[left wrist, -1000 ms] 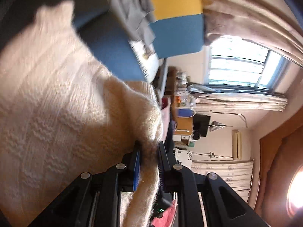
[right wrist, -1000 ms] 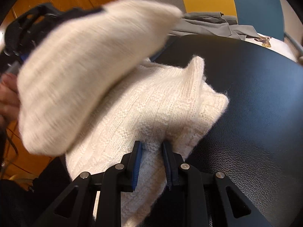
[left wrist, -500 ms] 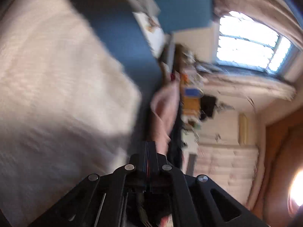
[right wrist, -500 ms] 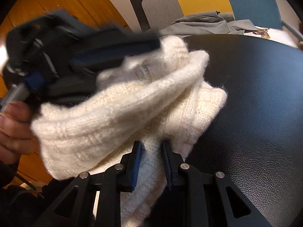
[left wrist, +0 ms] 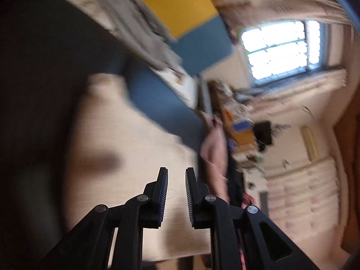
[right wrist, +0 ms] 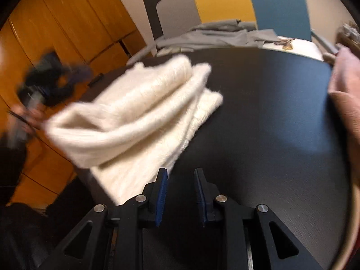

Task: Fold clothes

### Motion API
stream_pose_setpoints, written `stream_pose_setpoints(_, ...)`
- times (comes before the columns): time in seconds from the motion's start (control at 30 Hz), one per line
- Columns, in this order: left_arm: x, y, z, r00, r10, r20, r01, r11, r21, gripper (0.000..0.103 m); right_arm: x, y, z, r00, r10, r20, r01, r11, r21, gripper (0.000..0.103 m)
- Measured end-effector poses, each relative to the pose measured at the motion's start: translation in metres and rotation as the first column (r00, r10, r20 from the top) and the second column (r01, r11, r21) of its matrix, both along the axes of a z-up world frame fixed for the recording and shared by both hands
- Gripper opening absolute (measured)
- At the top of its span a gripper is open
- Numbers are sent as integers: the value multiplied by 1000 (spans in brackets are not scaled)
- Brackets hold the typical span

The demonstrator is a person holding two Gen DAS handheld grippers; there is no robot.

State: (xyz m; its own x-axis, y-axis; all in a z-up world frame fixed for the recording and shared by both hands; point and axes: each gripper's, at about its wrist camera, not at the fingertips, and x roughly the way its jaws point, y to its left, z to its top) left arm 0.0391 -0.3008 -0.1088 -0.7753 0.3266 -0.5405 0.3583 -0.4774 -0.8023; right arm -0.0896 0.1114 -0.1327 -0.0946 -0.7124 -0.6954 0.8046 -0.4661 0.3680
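Observation:
A cream knitted sweater (right wrist: 139, 117) lies folded in a thick bundle on the dark table (right wrist: 270, 135), toward its left edge. My right gripper (right wrist: 178, 180) is open and empty, just clear of the sweater's near right edge. My left gripper (left wrist: 176, 180) is open and empty, held above the sweater (left wrist: 126, 157), which is blurred in the left wrist view. The left gripper also shows as a dark blur in the right wrist view (right wrist: 51, 83), left of the bundle.
Grey clothes (right wrist: 213, 36) lie heaped behind the table in front of a grey, yellow and blue panel (right wrist: 236, 2). Orange wooden cupboards (right wrist: 56, 33) stand at the left. A pink garment (right wrist: 346, 103) hangs at the right edge. A bright window (left wrist: 281, 49) is beyond.
Both grippers have let go of the sweater and opened. The left one dropped the folded-over part onto the bundle and pulled back left. The right one backed off the sweater's edge.

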Motion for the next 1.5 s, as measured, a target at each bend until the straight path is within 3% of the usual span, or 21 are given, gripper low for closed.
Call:
stream_pose_setpoints(0.07, 23, -10, -17, 998, 48, 29, -47, 999, -22, 14, 17, -5, 26, 998, 57, 0, -57, 997, -59, 30)
stream_pose_setpoints(0.13, 39, -17, -30, 998, 61, 33, -61, 998, -14, 14, 33, -16, 49, 992, 124, -8, -124, 987, -106, 65)
stream_pose_setpoints(0.2, 47, -17, -37, 997, 65, 41, -63, 997, -47, 14, 51, -40, 65, 979, 198, -40, -202, 973, -109, 77)
stream_pose_setpoints(0.27, 47, -15, -37, 999, 40, 22, -38, 996, -80, 14, 63, -68, 69, 964, 261, -47, -264, 961, -87, 77)
stream_pose_setpoints(0.37, 41, -6, -28, 999, -16, -33, 11, 989, -146, 14, 61, -104, 51, 947, 320, 33, -320, 947, 1, 70)
stream_pose_setpoints(0.43, 34, 3, -24, 996, -61, -57, 49, 979, -199, 15, 58, -120, 33, 943, 313, 111, -322, 944, 70, 43)
stream_pose_setpoints(0.5, 22, 15, -20, 992, -103, -76, 82, 967, -240, 15, 56, -122, 17, 949, 269, 163, -287, 953, 99, 36)
stream_pose_setpoints(0.53, 15, 21, -17, 989, -124, -85, 98, 960, -260, 15, 55, -121, 10, 954, 238, 182, -260, 960, 107, 20)
stream_pose_setpoints(0.57, 11, 26, -17, 986, -139, -95, 110, 958, -265, 15, 56, -119, 3, 959, 208, 193, -234, 965, 123, 15)
stream_pose_setpoints(0.6, 7, 29, -18, 981, -159, -108, 126, 956, -266, 15, 58, -116, -1, 964, 184, 194, -212, 968, 135, 15)
stream_pose_setpoints(0.73, 10, 41, -17, 958, -238, -157, 187, 940, -287, 18, 56, -73, 20, 979, 79, 187, -85, 996, 26, 12)
stream_pose_setpoints(0.83, 14, 51, -32, 942, -315, -116, 264, 908, -326, 18, 54, -55, -2, 973, 5, 231, -21, 998, 67, 12)
stream_pose_setpoints(0.97, 24, 58, -32, 931, -347, -109, 280, 875, -396, 18, 65, -61, -40, 959, -12, 283, -18, 994, 106, 12)
stream_pose_setpoints(1.1, 24, 62, -32, 927, -364, -87, 300, 861, -410, 18, 59, -46, -21, 953, -20, 301, 10, 999, 34, 17)
stream_pose_setpoints(1.2, 23, 65, -30, 924, -375, -79, 305, 844, -442, 18, 46, -36, 9, 972, -64, 226, 72, 997, -25, 21)
stream_pose_setpoints(1.27, 22, 64, -30, 926, -368, -85, 297, 849, -437, 18, 33, -41, 19, 978, -103, 184, 119, 990, -75, 34)
stream_pose_setpoints(1.33, 22, 65, -30, 926, -368, -85, 295, 846, -443, 18, 16, -55, 20, 975, -142, 169, 163, 980, -118, 70)
stream_pose_setpoints(1.5, 25, 67, -29, 925, -371, -83, 293, 836, -464, 18, -20, -97, -5, 946, -221, 239, 257, 957, -133, 67)
